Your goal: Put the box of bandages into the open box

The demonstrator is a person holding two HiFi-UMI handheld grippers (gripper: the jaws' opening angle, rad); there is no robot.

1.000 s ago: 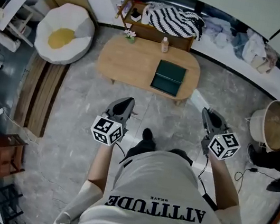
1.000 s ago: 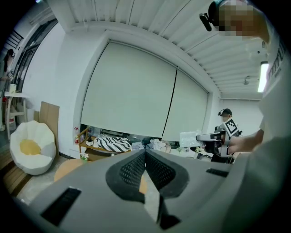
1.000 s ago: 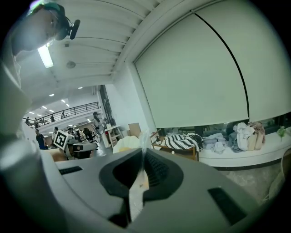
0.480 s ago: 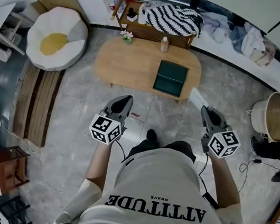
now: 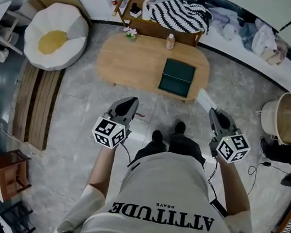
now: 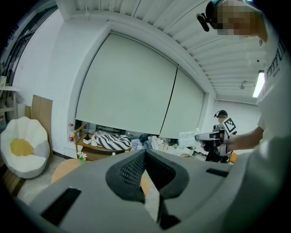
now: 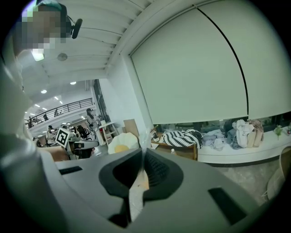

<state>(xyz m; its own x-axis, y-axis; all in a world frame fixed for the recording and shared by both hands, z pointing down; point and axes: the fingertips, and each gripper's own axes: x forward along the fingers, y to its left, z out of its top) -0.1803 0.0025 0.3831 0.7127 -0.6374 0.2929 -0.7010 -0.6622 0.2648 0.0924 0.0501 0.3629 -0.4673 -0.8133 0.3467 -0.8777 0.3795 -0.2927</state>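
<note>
Head view is showing the worktop (image 5: 127, 62) with the open box (image 5: 177, 77) drawing nearer, so the approach is closing, left hand-held gripper (image 5: 131, 103) clenched empty, right hand-held gripper (image 5: 213, 113) pinching a thin pale packet (image 5: 204, 98).

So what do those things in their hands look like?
Both are dark grey with ribbed black pads. The left gripper and right gripper each carry a white cube with black square markers and trail a thin black cable. The person wears a short-sleeved white T-shirt, lettered black.

The dark green box (image 5: 177, 77) lies flat on the table (image 5: 138, 64). The thin white bandage box (image 5: 205, 99) is pinched by the right gripper (image 5: 213, 113).
</note>
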